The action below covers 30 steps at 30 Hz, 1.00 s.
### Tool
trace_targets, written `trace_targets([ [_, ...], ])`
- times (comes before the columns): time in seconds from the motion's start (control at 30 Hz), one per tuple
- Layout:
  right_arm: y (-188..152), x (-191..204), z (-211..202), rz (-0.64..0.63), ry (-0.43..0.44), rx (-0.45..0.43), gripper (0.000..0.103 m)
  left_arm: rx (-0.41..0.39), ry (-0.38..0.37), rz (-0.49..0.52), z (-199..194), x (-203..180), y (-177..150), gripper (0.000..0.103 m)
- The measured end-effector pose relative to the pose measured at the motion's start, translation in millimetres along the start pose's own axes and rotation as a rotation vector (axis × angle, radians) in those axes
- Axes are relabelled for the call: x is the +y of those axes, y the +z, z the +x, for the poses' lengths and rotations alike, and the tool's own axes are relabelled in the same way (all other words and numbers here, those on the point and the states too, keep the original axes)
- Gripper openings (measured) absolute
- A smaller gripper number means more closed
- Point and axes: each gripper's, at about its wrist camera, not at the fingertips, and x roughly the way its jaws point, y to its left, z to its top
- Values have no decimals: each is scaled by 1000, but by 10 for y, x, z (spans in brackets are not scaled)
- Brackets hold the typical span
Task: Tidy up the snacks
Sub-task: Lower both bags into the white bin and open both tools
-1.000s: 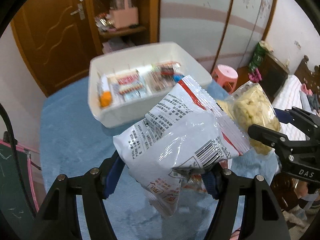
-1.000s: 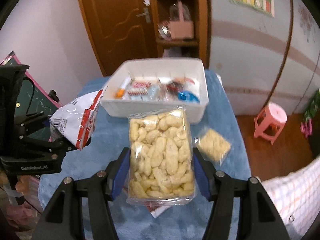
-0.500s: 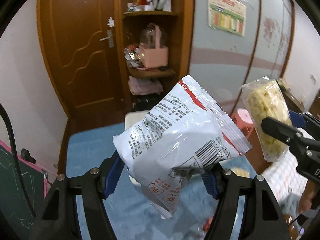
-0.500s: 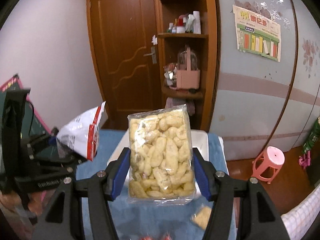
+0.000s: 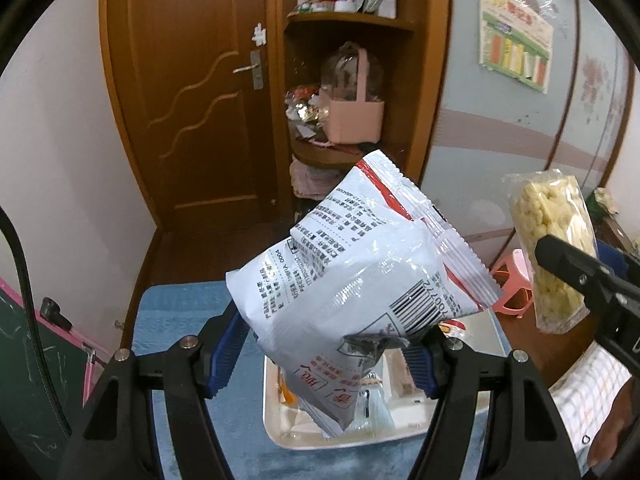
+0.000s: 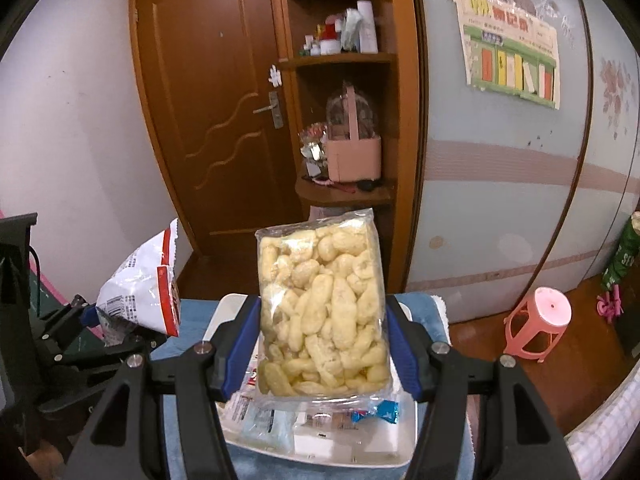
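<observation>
My left gripper [image 5: 324,354] is shut on a white snack bag with red trim and a barcode [image 5: 352,276], held up in the air over the white bin [image 5: 276,424]. The same white bag [image 6: 140,292] shows at the left of the right wrist view. My right gripper [image 6: 322,342] is shut on a clear bag of pale yellow puffs [image 6: 324,312], upright above the white bin [image 6: 396,454]. That puff bag [image 5: 554,240] also appears at the right of the left wrist view. Several small snack packets lie inside the bin.
The bin stands on a table with a blue cloth [image 5: 180,412]. Behind are a wooden door [image 5: 188,100], a shelf with a pink basket [image 5: 352,120], and a pink stool [image 6: 538,324] on the floor. A green board [image 5: 36,380] stands at left.
Both grippers rose and moved forward over the bin with their bags still held. The bin slid from mid-frame to the bottom edge, and the door and shelf now fill the views.
</observation>
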Motion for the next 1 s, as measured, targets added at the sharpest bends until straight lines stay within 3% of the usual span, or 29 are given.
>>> trace_targets([
  [0.3,-129,-65,580,10,-22,120,61,68,53,16,480,-166,-56,72],
  [0.4,-183,-100,717,24,-16,181,62,120,48,-3,630,-165,-87,93],
  [0.43,-202,-109,744,27,-16,196,62,131,49,-9,645,-164,-110,96],
  [0.67,-332,-151,827,11,-29,270,62,193,71,-6,764,-161,-218,96],
  [0.8,-334,-139,802,10,-9,270,62,194,58,0,676,-172,-284,96],
  [1.0,-286,-43,644,-21,-23,215,79,181,63,20,542,-166,-343,96],
])
